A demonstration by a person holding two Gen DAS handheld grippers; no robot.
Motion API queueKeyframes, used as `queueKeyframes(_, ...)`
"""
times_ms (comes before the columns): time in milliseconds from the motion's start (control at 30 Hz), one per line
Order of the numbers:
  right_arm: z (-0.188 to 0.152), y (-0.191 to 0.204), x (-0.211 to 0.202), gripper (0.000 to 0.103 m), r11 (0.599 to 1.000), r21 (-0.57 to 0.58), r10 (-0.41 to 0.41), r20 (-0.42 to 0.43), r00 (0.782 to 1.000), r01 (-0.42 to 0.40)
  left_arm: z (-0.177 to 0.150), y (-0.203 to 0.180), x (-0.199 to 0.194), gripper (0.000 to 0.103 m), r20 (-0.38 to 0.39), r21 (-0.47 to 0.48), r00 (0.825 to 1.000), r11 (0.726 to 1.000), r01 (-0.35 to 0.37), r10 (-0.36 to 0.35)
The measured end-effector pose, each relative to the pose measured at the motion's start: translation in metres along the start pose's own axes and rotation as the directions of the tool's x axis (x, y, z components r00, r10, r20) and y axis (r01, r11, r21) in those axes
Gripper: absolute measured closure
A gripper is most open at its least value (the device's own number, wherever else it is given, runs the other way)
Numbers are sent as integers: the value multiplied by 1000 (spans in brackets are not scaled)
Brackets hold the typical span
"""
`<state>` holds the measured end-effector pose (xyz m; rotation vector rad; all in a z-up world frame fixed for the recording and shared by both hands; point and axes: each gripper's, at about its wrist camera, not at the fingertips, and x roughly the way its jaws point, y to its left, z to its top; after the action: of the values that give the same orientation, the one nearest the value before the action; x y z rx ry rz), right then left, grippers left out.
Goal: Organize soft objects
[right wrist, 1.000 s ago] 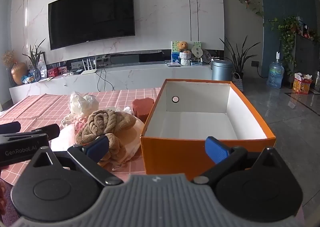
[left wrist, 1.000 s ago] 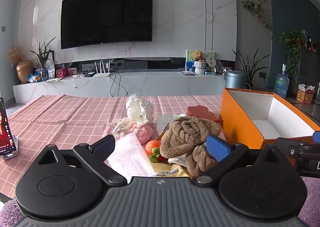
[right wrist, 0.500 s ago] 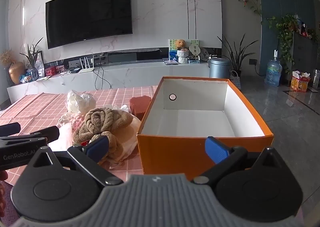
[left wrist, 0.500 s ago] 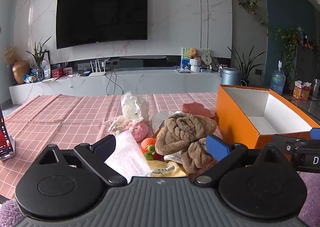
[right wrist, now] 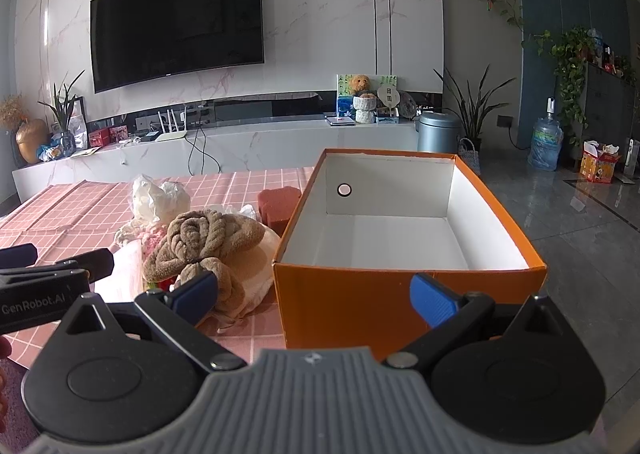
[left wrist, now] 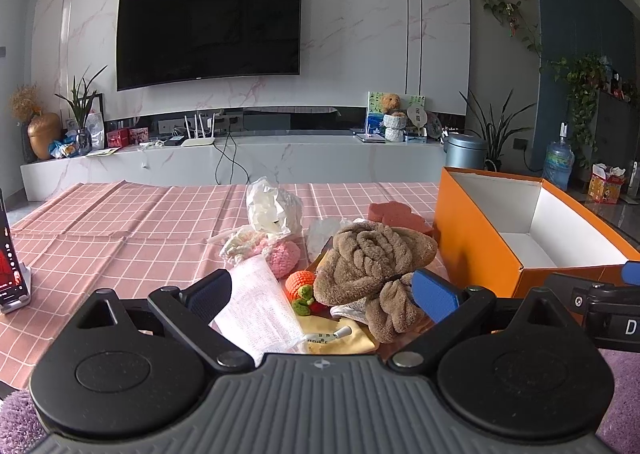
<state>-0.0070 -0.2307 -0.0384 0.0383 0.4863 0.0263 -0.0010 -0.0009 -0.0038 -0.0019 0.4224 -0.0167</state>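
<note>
A pile of soft things lies on the pink checked tablecloth (left wrist: 120, 230): a brown knotted plush (left wrist: 372, 254), a white gauze cloth (left wrist: 260, 306), a pink knitted ball (left wrist: 282, 256), an orange knitted toy (left wrist: 300, 284), a white crumpled bag (left wrist: 268, 205) and a red sponge (left wrist: 396, 213). An empty orange box (right wrist: 400, 294) stands to their right. My left gripper (left wrist: 322, 292) is open just before the pile, fingers either side of the gauze and plush. My right gripper (right wrist: 316, 292) is open in front of the box's near wall; the plush (right wrist: 204, 242) lies to its left.
A phone on a stand (left wrist: 10, 278) is at the table's left edge. A purple rug (left wrist: 20, 422) shows below. Beyond the table are a white TV bench (left wrist: 240, 161), a wall TV, plants and a water bottle (right wrist: 544, 143).
Both grippers have shifted slightly: the pile and box have shifted a little in both views. Both stay open and hold nothing.
</note>
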Motion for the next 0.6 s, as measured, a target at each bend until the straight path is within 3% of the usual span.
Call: queueKeyframes(600, -1, 0, 3, 3, 1000, 0, -18, -19, 1000, 18, -1, -2, 0, 0, -8, -5, 1000, 1000, 5, -5)
